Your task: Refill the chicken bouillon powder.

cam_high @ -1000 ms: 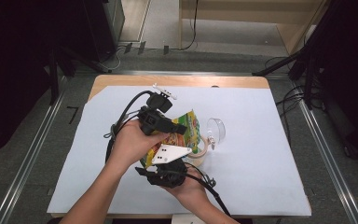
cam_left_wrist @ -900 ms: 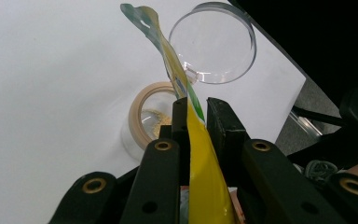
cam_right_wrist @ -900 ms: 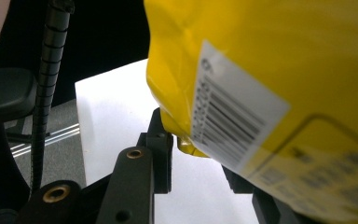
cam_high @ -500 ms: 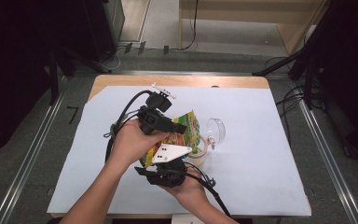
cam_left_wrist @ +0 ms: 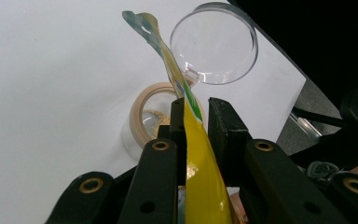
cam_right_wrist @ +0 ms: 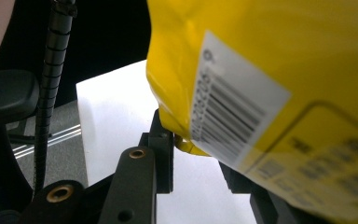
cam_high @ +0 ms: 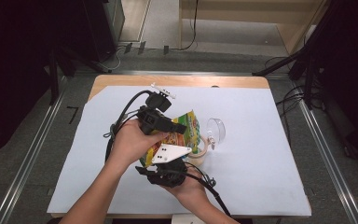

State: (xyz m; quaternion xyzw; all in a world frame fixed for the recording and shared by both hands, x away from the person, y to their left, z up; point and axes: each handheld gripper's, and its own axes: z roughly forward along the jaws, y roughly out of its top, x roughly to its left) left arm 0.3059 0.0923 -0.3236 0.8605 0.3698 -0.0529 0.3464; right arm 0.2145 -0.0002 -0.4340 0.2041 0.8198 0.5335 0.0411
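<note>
Nothing moved, yellow bag (cam_high: 182, 135) barcode unreadable

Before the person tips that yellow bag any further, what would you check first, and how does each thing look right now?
1. Left gripper clamped on the yellow snack bag: ok, the bag's edge sits pinched between its jaws.
2. Right gripper holding the bag's lower corner: cannot tell, the bag hides one jaw.
3. Jar open: ok, its clear lid lies beside it.
4. Jar under the bag's mouth: ok, it stands just below the raised end.
5. Bag's mouth torn open: cannot tell.
6. Spills on the white table cover: ok, none seen.
</note>
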